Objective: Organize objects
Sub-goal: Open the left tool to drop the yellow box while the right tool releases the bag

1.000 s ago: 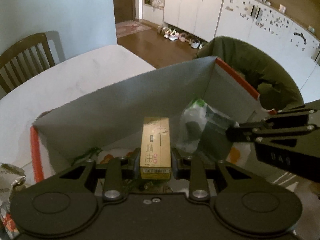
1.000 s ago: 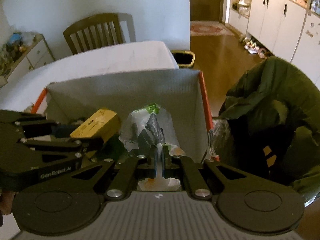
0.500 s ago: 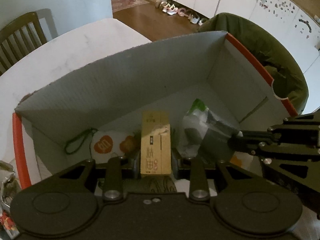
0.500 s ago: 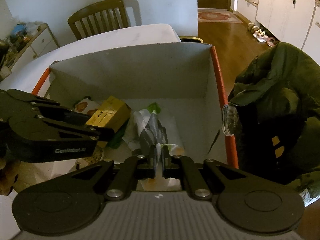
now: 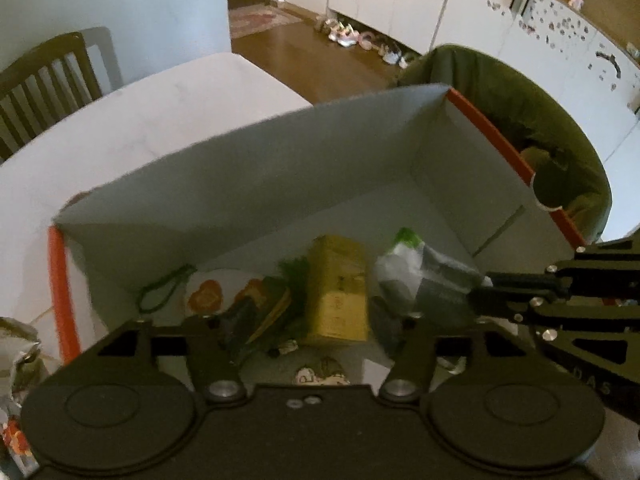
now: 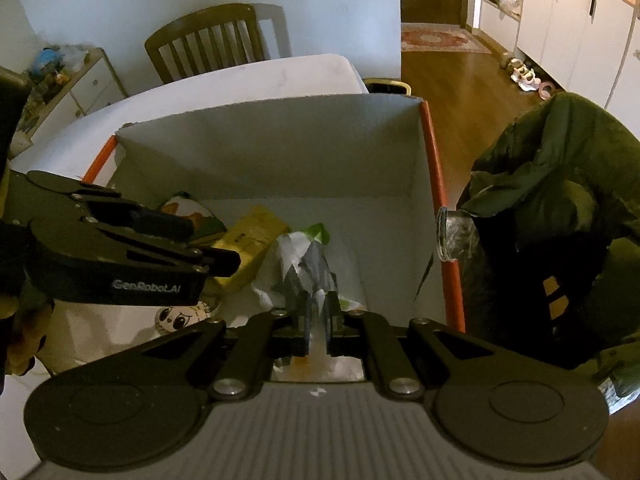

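A yellow box (image 5: 338, 288) lies free inside the grey carton with the orange rim (image 5: 280, 168), leaning among snack packets. My left gripper (image 5: 308, 320) hangs just above it. Its jaws are opening, and the box sits between the fingers with a gap on each side. In the right wrist view the left gripper (image 6: 212, 242) comes in from the left beside the yellow box (image 6: 248, 236). My right gripper (image 6: 318, 316) is shut on a white, grey and green plastic bag (image 6: 304, 256) over the carton (image 6: 280, 148); its jaws are just starting to open.
Snack packets (image 5: 208, 298) and a green cord cover the carton floor. The carton stands on a white table (image 5: 140, 128) with a wooden chair (image 6: 208, 40) behind. A green jacket (image 6: 560, 200) hangs close to the carton's right side. A crumpled foil bag (image 5: 16, 344) lies left.
The left jaws have spread and let the yellow box drop onto the carton floor. The right gripper still pinches the plastic bag in about the same place.
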A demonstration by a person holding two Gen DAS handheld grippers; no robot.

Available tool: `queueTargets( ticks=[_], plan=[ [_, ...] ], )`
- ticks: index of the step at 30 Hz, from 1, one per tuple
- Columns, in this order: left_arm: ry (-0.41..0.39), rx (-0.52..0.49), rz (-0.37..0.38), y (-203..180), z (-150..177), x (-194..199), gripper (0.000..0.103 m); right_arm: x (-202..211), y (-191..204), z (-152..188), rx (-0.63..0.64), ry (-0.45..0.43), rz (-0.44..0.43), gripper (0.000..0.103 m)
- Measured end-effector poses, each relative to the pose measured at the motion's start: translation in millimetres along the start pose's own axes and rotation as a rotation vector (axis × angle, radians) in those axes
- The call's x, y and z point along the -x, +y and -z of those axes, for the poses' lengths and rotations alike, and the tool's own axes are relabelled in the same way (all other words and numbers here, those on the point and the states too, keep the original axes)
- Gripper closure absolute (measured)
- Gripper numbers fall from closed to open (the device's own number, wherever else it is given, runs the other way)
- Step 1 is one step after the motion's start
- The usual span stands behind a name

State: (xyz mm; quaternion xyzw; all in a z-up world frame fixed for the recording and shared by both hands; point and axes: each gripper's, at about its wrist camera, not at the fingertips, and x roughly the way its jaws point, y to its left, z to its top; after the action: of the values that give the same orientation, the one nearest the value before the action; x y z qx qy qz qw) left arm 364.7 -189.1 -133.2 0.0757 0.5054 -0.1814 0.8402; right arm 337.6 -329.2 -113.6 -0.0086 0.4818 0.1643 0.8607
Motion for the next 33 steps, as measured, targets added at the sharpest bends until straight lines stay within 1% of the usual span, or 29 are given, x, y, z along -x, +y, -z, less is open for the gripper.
queueTargets(
  ticks=[6, 12, 21, 26, 29, 33],
  plan=[
    [-0.054, 0.013, 0.013, 1, 2, 19, 0.039, 6, 2, 1, -0.006, -0.016, 0.009, 0.095],
    [-0.111, 0.013, 0.018, 3, 11, 43, 0.035, 22, 2, 0, -0.038, -0.064, -0.022, 0.095],
    [-0.210, 0.015, 0.010, 15, 27, 89, 0.035, 52, 23, 8, -0.018, -0.133, -0.059, 0.095],
    [-0.275, 0.025, 0.028, 22, 39, 117, 0.035, 69, 38, 10, -0.015, -0.174, -0.067, 0.095],
    [-0.301, 0.028, 0.033, 25, 47, 132, 0.034, 80, 48, 12, -0.008, -0.202, -0.067, 0.095],
    [-0.329, 0.044, 0.057, 36, 58, 149, 0.031, 93, 63, 16, -0.003, -0.236, -0.070, 0.095]
  ],
)
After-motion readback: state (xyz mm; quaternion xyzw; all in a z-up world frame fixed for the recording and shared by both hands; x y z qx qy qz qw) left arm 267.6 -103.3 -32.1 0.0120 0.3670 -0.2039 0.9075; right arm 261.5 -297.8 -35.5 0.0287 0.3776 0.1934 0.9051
